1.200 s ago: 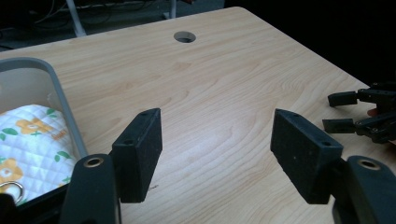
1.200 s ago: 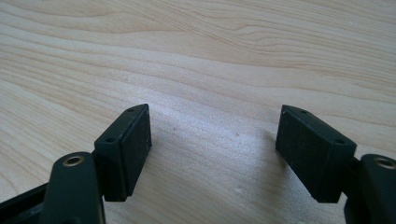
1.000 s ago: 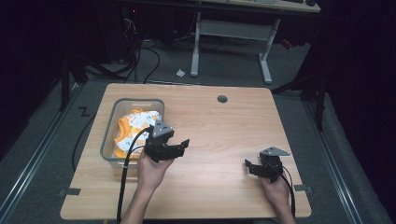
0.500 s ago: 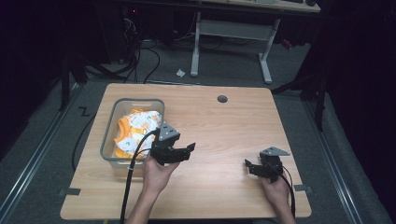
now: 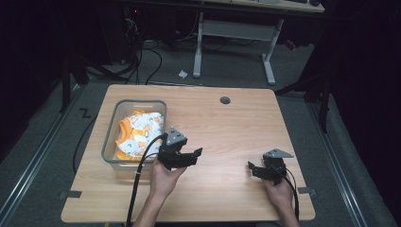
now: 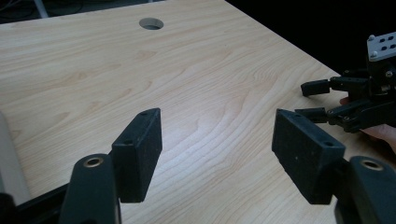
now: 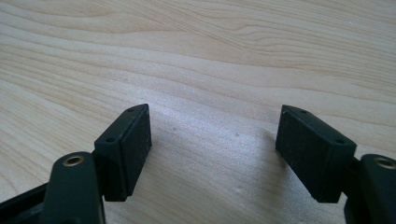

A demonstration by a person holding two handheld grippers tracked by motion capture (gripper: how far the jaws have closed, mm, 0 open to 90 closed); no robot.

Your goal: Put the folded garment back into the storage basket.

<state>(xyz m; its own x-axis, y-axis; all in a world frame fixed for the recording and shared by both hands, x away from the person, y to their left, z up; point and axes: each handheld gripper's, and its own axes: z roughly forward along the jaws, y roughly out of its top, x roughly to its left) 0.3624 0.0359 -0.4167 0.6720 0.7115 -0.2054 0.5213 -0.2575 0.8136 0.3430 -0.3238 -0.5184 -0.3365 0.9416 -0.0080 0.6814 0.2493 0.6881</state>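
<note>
My left gripper (image 5: 196, 157) hovers over the wooden table (image 5: 227, 127) just right of a clear plastic bin (image 5: 109, 137), and its jaws point right. They stand open with nothing between them, as the left gripper view (image 6: 217, 149) confirms. A white and orange patterned cloth (image 5: 139, 132) lies bunched inside the bin. My right gripper (image 5: 251, 169) rests low near the table's front right with its jaws pointing left toward the other gripper. It is open and empty over bare wood in the right gripper view (image 7: 212, 144). From the left gripper view the right gripper (image 6: 310, 100) sits at the right edge.
A round cable hole (image 5: 225, 100) sits near the table's far edge, and the same cable hole (image 6: 151, 23) appears in the left gripper view. Black cables trail from both grippers toward the person. Beyond the table are a dark floor and a desk frame (image 5: 234, 28).
My left gripper has drifted a little to the right, away from the bin, still open. The right gripper has stayed where it was.
</note>
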